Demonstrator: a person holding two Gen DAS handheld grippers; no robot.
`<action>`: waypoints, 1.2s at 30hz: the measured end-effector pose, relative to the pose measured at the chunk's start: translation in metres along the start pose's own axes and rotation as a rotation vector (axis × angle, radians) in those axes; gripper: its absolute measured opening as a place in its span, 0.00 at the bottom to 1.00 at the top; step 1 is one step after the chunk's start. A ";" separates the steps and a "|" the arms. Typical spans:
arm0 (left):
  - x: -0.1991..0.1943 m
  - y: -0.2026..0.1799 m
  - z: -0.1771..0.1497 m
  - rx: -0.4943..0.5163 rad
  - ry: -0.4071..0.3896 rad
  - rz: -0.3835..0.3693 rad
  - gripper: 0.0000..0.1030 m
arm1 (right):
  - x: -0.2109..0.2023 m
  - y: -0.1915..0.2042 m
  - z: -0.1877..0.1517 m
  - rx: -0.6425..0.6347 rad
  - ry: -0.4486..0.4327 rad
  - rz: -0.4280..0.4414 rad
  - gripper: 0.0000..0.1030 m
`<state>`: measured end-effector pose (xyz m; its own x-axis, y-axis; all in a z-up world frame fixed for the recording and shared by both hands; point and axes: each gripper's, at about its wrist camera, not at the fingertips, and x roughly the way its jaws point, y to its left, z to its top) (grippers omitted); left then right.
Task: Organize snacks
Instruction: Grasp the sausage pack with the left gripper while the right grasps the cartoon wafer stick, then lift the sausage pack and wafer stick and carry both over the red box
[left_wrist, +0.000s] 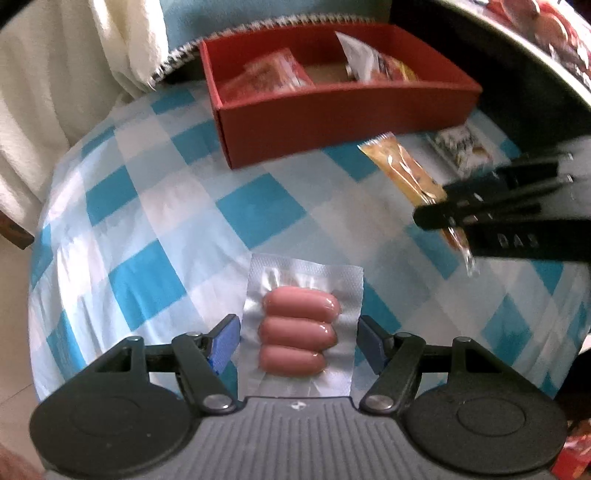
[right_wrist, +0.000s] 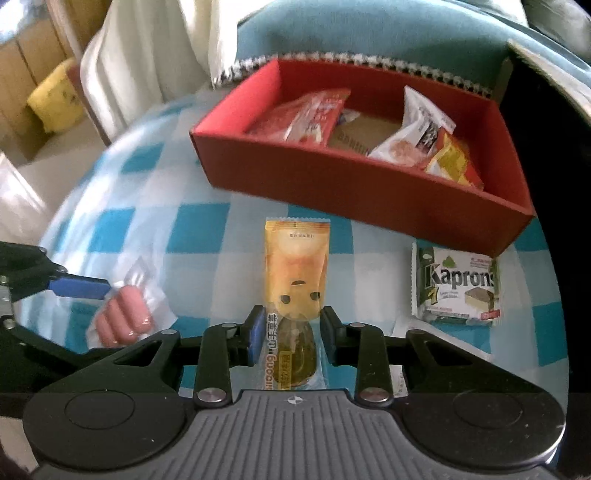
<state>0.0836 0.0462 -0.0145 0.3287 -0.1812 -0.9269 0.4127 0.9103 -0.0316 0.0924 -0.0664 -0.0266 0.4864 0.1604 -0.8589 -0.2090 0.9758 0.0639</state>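
A clear pack of three pink sausages (left_wrist: 299, 328) lies on the checked cloth between the fingers of my left gripper (left_wrist: 297, 332), which is open and straddles it without pinching. It also shows in the right wrist view (right_wrist: 123, 314). My right gripper (right_wrist: 291, 328) has its fingers against the sides of an orange snack packet (right_wrist: 295, 280), lifted slightly in the left wrist view (left_wrist: 406, 173). The red box (right_wrist: 343, 188) at the back holds several snack packs.
A green and white Kaprons wafer pack (right_wrist: 456, 288) lies on the cloth right of the orange packet. The blue and white checked table (left_wrist: 166, 229) ends at the left. A white curtain (left_wrist: 55, 74) and a blue cushion (right_wrist: 369, 33) stand behind.
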 end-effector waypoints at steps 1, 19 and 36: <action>-0.002 0.001 0.002 -0.006 -0.009 -0.001 0.61 | -0.003 -0.001 0.000 0.007 -0.007 0.004 0.39; -0.022 0.002 0.023 -0.048 -0.119 0.010 0.61 | -0.027 0.005 0.007 0.008 -0.101 0.021 0.39; -0.029 0.003 0.036 -0.067 -0.204 0.076 0.61 | -0.047 0.001 0.022 0.014 -0.198 0.005 0.39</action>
<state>0.1053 0.0408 0.0260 0.5244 -0.1766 -0.8330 0.3248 0.9458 0.0039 0.0875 -0.0697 0.0250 0.6434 0.1899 -0.7416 -0.2008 0.9767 0.0759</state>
